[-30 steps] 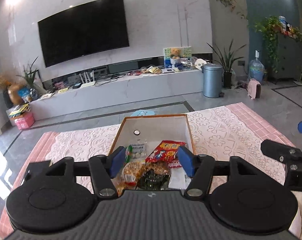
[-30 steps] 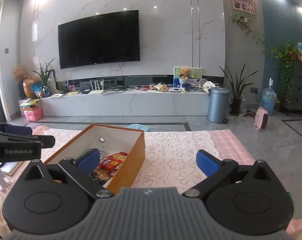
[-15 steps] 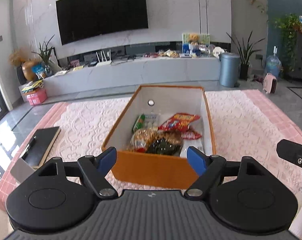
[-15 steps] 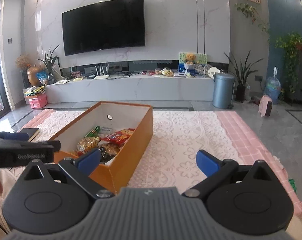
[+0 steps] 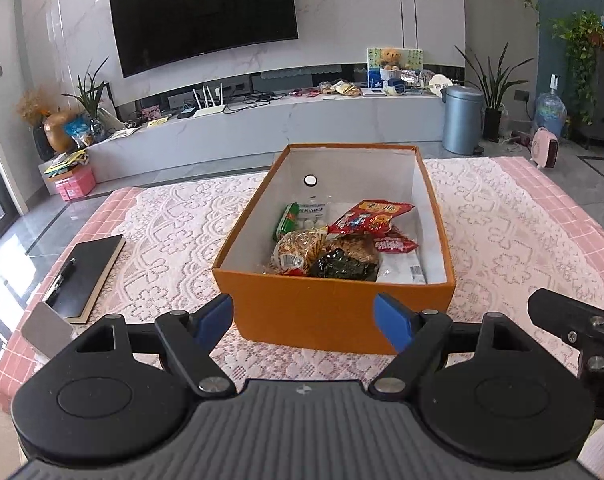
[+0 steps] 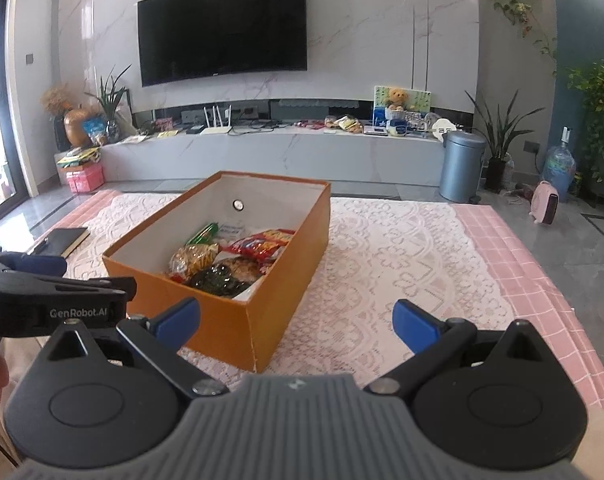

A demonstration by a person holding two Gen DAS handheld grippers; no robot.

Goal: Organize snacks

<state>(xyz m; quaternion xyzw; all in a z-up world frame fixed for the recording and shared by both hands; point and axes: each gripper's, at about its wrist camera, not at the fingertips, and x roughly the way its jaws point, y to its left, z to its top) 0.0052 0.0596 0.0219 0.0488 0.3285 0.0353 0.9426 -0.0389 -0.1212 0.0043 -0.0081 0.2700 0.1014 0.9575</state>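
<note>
An orange box with a white inside stands on the lace-covered table. Several snack packets lie in it: a red bag, a green packet, a bag of brown sticks and a dark seaweed pack. My left gripper hangs open just before the box's near wall, with nothing between its blue pads. My right gripper is open too, empty, near the box's front right corner. The left gripper shows at the right view's left edge.
A black notebook with a pen lies at the table's left, a grey card beside it. Pink checked cloth edges the lace. Beyond are a TV bench, a bin and plants.
Both grippers have drawn back from the box and sunk lower. The left one, earlier over the snacks, has opened wider and now sits before the near wall. The snacks stay in the box.
</note>
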